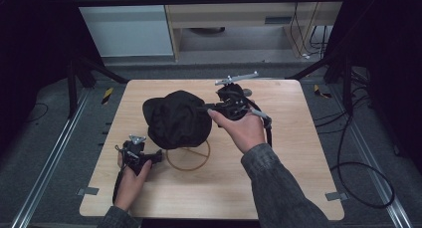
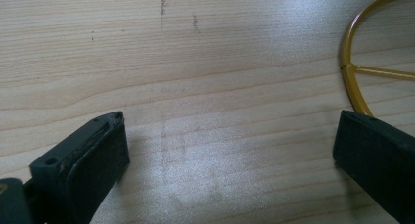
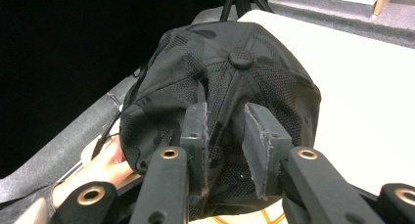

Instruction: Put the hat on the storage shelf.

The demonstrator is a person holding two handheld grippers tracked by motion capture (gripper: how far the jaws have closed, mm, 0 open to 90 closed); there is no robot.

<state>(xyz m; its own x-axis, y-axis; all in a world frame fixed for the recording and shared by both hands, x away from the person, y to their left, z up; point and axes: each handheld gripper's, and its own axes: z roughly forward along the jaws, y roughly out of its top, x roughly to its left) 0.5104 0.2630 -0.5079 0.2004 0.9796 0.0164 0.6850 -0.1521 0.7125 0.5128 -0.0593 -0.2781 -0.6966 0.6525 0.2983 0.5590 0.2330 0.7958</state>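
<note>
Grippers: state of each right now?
Left gripper: open, nothing between the jaws, over bare table.
Right gripper: shut on the cap, pinching its fabric.

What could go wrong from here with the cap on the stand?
The right gripper pinches only a fold of the black mesh baseball cap, so the cloth may slip free. The cap hides most of the thin yellow wire ring stand; tugging might tip it. The left gripper is open and steadies nothing.

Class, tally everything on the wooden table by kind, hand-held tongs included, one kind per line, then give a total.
Black cap: 1
Yellow wire ring stand: 1
Hand-held tongs, left tongs and right tongs: 2
Total: 4
</note>
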